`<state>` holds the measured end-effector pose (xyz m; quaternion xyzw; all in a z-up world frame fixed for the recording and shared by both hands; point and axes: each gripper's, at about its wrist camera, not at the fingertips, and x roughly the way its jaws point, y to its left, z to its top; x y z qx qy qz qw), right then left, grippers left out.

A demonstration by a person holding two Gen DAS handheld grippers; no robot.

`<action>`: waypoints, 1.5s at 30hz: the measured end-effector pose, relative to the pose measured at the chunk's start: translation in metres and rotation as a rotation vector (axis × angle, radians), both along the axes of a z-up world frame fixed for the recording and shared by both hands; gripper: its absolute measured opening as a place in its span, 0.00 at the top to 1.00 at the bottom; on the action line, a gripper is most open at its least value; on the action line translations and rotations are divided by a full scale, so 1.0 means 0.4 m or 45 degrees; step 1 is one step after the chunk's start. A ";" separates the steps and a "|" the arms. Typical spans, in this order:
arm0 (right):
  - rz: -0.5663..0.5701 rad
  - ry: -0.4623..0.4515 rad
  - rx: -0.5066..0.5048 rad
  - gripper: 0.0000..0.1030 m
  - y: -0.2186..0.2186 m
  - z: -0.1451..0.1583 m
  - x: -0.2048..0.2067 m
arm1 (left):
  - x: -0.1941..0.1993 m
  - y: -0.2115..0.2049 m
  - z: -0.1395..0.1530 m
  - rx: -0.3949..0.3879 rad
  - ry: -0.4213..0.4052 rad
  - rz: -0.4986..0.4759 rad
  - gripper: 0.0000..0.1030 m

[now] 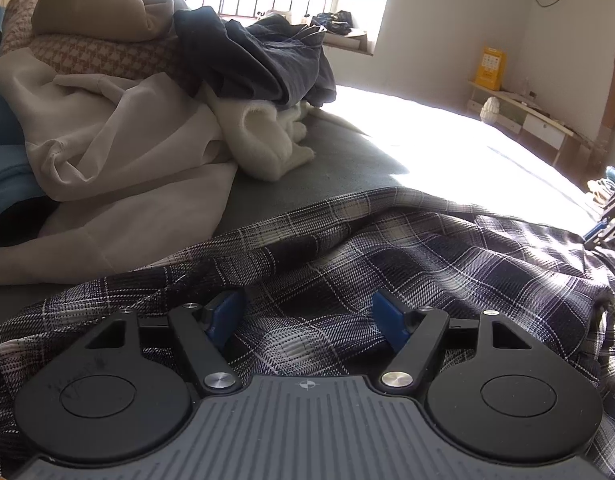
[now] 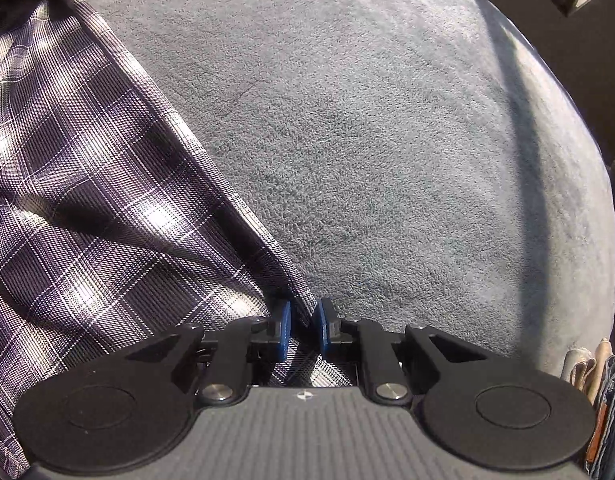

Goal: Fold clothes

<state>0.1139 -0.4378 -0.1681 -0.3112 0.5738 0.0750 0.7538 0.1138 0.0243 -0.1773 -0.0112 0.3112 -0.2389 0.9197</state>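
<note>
1. Plaid shirt (image 1: pixel 387 264) is nearest, spread right under both tools on the grey bed cover (image 2: pixel 387 160). Dark navy with white and grey checks, woven, rumpled, sun-striped.
2. Shirt's long axis: in the left wrist view it runs across, from lower left to the right edge, with its far hem rising toward the middle. In the right wrist view its edge runs diagonally from upper left down to the fingers. Which end is the collar: cannot tell.
3. Folds: one raised ridge crosses the cloth in the left wrist view; deep shadowed creases show in the right wrist view.
4. Pile of unfolded clothes (image 1: pixel 119 128) sits on the bed beyond the shirt, upper left: cream garment, houndstooth piece, tan hoodie, dark blue garment, white fleece. Apart from the shirt's hem, with grey cover between.
5. Left gripper (image 1: pixel 309 318): jaws released, wide apart, blue pads (image 1: pixel 223 316) either side of flat plaid cloth, not pinching it.
6. Right gripper (image 2: pixel 303 330): clenched on the shirt's edge, with a narrow strip of plaid pinched between the blue pads (image 2: pixel 284 330).
7. Folded items (image 2: pixel 599 380) are at the right edge of the right wrist view, too cropped to tell what.
</note>
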 end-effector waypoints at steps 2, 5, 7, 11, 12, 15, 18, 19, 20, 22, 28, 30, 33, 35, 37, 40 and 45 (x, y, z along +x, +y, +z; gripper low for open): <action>0.036 -0.031 -0.134 0.98 0.040 -0.009 -0.012 | 0.003 -0.004 -0.001 0.007 -0.013 0.021 0.30; 0.062 -0.119 -0.297 0.98 0.070 -0.004 -0.008 | 0.017 -0.003 0.002 -0.007 -0.009 0.064 0.30; 0.084 -0.168 -0.374 0.98 0.071 0.004 0.011 | 0.030 -0.001 0.006 -0.016 -0.001 0.086 0.30; 0.108 -0.245 -0.509 0.98 0.057 0.005 0.074 | 0.054 -0.003 0.012 -0.022 0.001 0.097 0.30; 0.099 -0.261 -0.520 0.98 0.053 0.004 0.093 | 0.059 -0.006 0.014 -0.014 -0.006 0.096 0.30; 0.021 -0.275 -0.490 0.98 0.037 -0.016 0.149 | 0.071 -0.015 0.012 0.017 -0.020 0.099 0.30; -0.060 -0.271 -0.453 0.95 0.020 -0.061 0.186 | 0.076 -0.024 0.006 0.047 -0.028 0.094 0.30; -0.099 -0.282 -0.444 0.92 0.009 -0.075 0.197 | 0.076 -0.026 0.005 0.056 -0.032 0.089 0.30; -0.151 -0.304 -0.403 0.91 -0.005 -0.072 0.205 | 0.077 -0.028 0.004 0.064 -0.035 0.086 0.29; -0.246 -0.346 -0.292 0.75 -0.039 -0.035 0.206 | 0.077 -0.031 0.003 0.077 -0.037 0.082 0.28; -0.721 -0.537 0.120 0.29 -0.250 0.181 0.117 | 0.076 -0.042 0.003 0.110 -0.040 0.077 0.24; -0.895 -0.635 0.201 0.29 -0.333 0.241 0.054 | 0.073 -0.047 0.006 0.125 -0.043 0.080 0.24; -1.170 -0.758 0.329 0.30 -0.448 0.300 -0.071 | 0.064 -0.049 0.021 0.122 -0.043 0.089 0.24; -1.293 -0.747 0.404 0.38 -0.497 0.293 -0.147 | 0.052 -0.051 0.036 0.118 -0.058 0.091 0.24; -1.367 -0.695 0.422 0.40 -0.519 0.265 -0.205 | 0.038 -0.056 0.052 0.126 -0.074 0.090 0.23; -1.522 -0.641 0.485 0.41 -0.553 0.203 -0.268 | 0.023 -0.062 0.067 0.121 -0.065 0.084 0.23; -1.814 -0.709 0.666 0.42 -0.639 0.120 -0.318 | 0.013 -0.070 0.061 0.132 -0.017 0.075 0.23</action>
